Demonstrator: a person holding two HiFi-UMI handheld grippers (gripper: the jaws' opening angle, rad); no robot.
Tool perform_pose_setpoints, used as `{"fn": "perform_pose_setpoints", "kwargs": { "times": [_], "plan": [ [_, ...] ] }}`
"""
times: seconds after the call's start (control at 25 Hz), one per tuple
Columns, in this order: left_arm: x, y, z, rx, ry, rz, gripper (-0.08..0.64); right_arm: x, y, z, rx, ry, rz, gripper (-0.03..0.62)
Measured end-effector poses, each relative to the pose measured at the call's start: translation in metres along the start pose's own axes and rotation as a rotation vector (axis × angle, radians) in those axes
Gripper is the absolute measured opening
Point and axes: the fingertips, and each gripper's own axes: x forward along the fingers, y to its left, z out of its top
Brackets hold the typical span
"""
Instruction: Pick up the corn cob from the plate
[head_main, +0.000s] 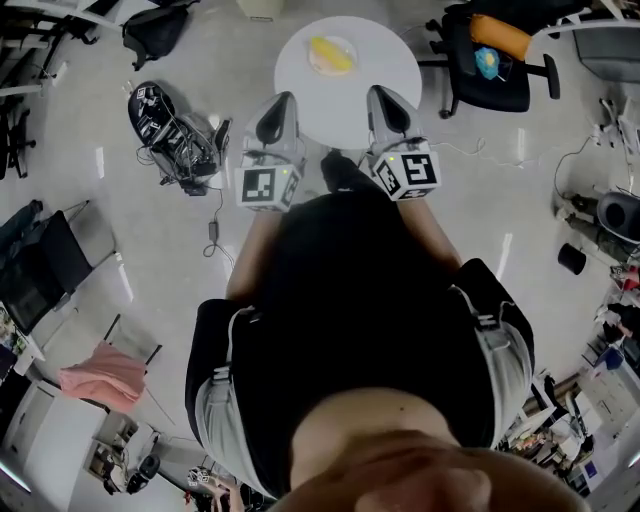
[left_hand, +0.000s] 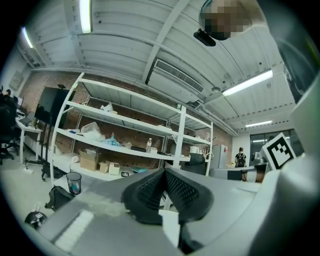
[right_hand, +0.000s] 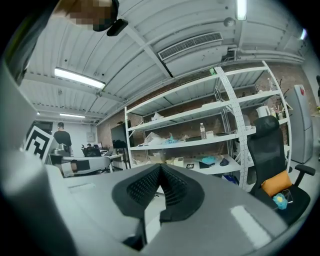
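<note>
A yellow corn cob (head_main: 331, 53) lies on a pale plate (head_main: 346, 70) on the round white table (head_main: 385, 75) at the top of the head view. Both grippers are held level side by side at the table's near edge, pointing toward it and short of the plate. In the left gripper (head_main: 283, 98) (left_hand: 165, 171), the black ribbed pads meet at the tip with nothing between them, so it is shut. The right gripper (head_main: 380, 92) (right_hand: 160, 166) is shut the same way and empty. Neither gripper view shows the plate or the corn.
An office chair (head_main: 490, 60) with an orange cushion stands right of the table. A black bag and tangled cables (head_main: 170, 125) lie on the floor to the left. White shelving (left_hand: 125, 135) (right_hand: 210, 130) lines the wall beyond. A pink cloth (head_main: 100, 375) hangs on a rack.
</note>
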Motion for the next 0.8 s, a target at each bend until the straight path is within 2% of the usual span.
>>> {"fn": "perform_pose_setpoints", "kwargs": {
  "times": [0.8],
  "plan": [
    [0.110, 0.025, -0.009, -0.006, 0.055, 0.077, 0.000, 0.091, -0.072, -0.026, 0.048, 0.097, 0.090, 0.008]
  ]
}}
